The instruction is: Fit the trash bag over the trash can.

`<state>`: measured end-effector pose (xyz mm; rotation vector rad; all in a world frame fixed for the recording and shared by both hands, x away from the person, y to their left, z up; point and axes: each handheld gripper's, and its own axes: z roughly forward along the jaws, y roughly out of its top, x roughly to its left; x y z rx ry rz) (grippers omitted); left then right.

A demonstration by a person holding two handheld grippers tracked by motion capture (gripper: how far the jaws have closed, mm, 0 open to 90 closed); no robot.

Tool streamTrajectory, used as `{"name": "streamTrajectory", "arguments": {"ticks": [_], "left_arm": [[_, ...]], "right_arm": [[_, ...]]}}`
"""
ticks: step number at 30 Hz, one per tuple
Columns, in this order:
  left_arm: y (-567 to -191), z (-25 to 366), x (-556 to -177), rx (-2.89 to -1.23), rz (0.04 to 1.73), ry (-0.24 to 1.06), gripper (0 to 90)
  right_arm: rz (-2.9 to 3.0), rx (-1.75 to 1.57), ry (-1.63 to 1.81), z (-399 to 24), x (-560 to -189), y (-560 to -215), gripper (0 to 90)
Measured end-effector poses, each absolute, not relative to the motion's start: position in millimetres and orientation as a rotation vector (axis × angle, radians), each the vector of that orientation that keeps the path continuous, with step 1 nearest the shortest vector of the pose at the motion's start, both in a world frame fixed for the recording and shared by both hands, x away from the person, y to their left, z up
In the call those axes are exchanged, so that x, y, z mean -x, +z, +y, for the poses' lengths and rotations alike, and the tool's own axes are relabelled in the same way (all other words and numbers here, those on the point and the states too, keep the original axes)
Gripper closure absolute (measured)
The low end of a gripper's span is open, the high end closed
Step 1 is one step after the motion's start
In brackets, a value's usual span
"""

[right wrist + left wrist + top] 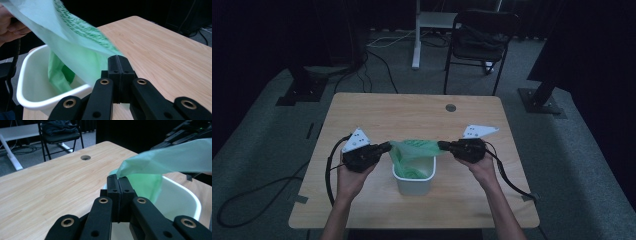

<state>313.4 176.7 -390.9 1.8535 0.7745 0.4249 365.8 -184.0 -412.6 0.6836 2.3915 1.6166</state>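
Both forearms enter from the near edge of the table (362,107), angled slightly outward, hands level with each other and set to either side of the bin (413,179). Left gripper (388,146) points inward to the person's right; right gripper (442,145) points inward to the left, so the two tips face each other across the bin mouth. The grey plates on both tools face up. Left gripper jaws pressed together, pinching the edge of the green bag (414,148); in the left gripper view the film leaves the closed tips (118,178) and runs up and away to the right. Right gripper jaws likewise pressed together on the opposite edge of the bag; in the right gripper view the film rises from the tips (117,58) toward the upper left, its printed band showing. The bag is stretched between the two tools above the bin, with its lower part hanging down inside the white bin, just below and between the tips. The bin rim lies just beneath each tip, not visibly touching either. Bin stands near the table's front middle. Bare wood extends ahead of both tools to the far edge, with a cable hole (450,107) well beyond; open surface also outboard of each hand toward the side edges.
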Motion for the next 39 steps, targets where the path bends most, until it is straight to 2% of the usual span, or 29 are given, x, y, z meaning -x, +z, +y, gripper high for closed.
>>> {"name": "streamTrajectory", "arguments": {"ticks": [16, 27, 32, 33, 36, 39], "left_arm": [[-424, 205, -329, -1.826, 0.932, 0.333, 90.0], [-428, 222, -324, -1.804, 1.001, 0.358, 88.7], [-424, 227, -318, -1.781, 0.992, 0.363, 81.1], [-421, 226, -315, -1.781, 0.981, 0.372, 75.6], [-411, 223, -309, -1.784, 0.944, 0.399, 67.5], [-401, 219, -302, -1.789, 0.916, 0.435, 63.9]], "right_arm": [[2.391, -0.792, 1.548, -205, -366, -425, 90.0], [2.351, -0.841, 1.543, -216, -364, -424, 90.0], [2.348, -0.836, 1.569, -220, -363, -423, 90.0], [2.356, -0.825, 1.564, -218, -363, -422, 90.0], [2.362, -0.815, 1.569, -215, -363, -421, 90.0], [2.365, -0.806, 1.57, -213, -363, -421, 90.0]]}}
